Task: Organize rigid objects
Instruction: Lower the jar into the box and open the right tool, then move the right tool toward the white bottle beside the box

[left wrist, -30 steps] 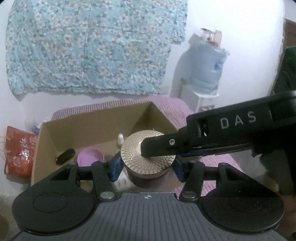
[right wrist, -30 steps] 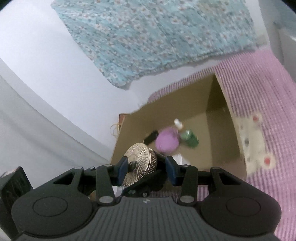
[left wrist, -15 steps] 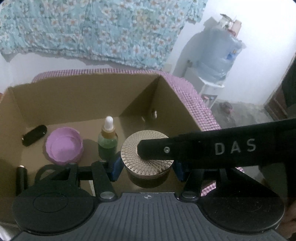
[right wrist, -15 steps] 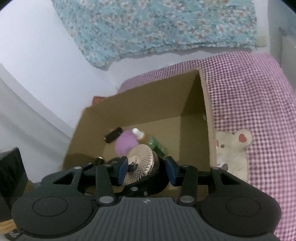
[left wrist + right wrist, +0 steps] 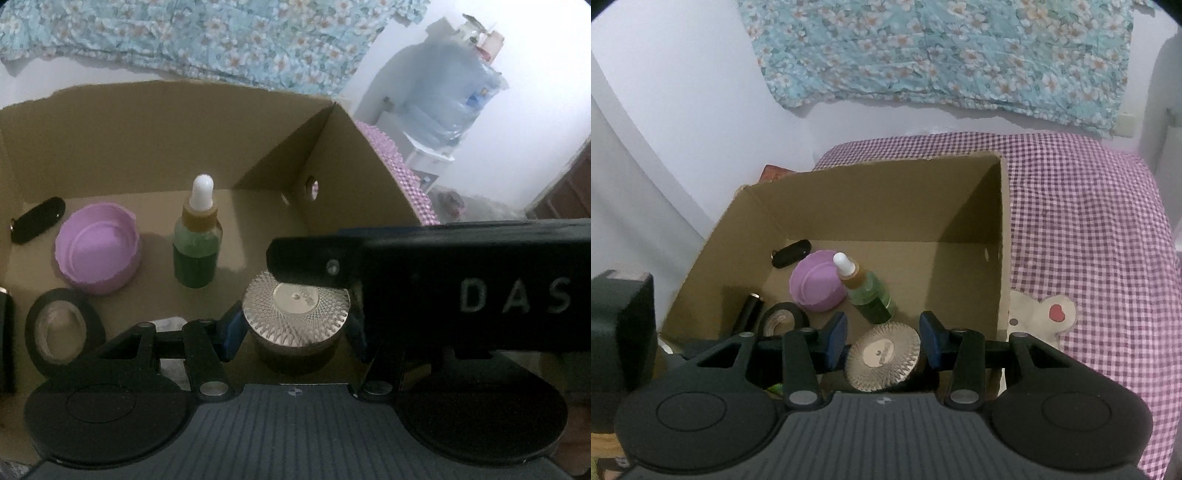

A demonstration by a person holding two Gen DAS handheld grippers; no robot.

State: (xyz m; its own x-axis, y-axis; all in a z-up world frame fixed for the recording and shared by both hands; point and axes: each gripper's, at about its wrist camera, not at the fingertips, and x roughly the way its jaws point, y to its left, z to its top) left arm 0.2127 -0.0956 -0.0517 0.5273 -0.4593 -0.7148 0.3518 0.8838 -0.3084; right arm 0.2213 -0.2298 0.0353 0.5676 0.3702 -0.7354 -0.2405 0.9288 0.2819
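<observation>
While the left tongs (image 5: pixel 293 332) are partly open, their blue pads (image 5: pixel 232 332) sit against both sides of the gold-lidded jar (image 5: pixel 295 306), so you have it clamped. The right-hand pad is half hidden behind the right tongs' body. The jar is inside the cardboard box (image 5: pixel 110 140), low in it. Its base is hidden by your left tool body, so I can't tell if it touches the floor.

The right tongs (image 5: pixel 882 338) come in from the right of the left ones. One black finger (image 5: pixel 306 258) lies across the lid's far edge and hides it. From the right wrist, the jaws are about lid-width apart with the lid between them, just below the pads. Can't tell if they grip it or only straddle it.

Ahead-left of the left tongs:
- green dropper bottle (image 5: pixel 197 251), upright, near the jar and apart from it
- purple cap (image 5: pixel 98 254), open side up, left of the bottle
- small black oblong item (image 5: pixel 37 219) beyond the cap, type unclear
- black tape roll (image 5: pixel 64 328), just left of the left finger
- dark cylinder (image 5: pixel 5 332), cut off at the frame edge

Right of the right tongs and outside the box is a purple checked cloth (image 5: pixel 1089 221) with a bear patch (image 5: pixel 1045 314). The water jug (image 5: pixel 443 96) far ahead-right is blurred.
</observation>
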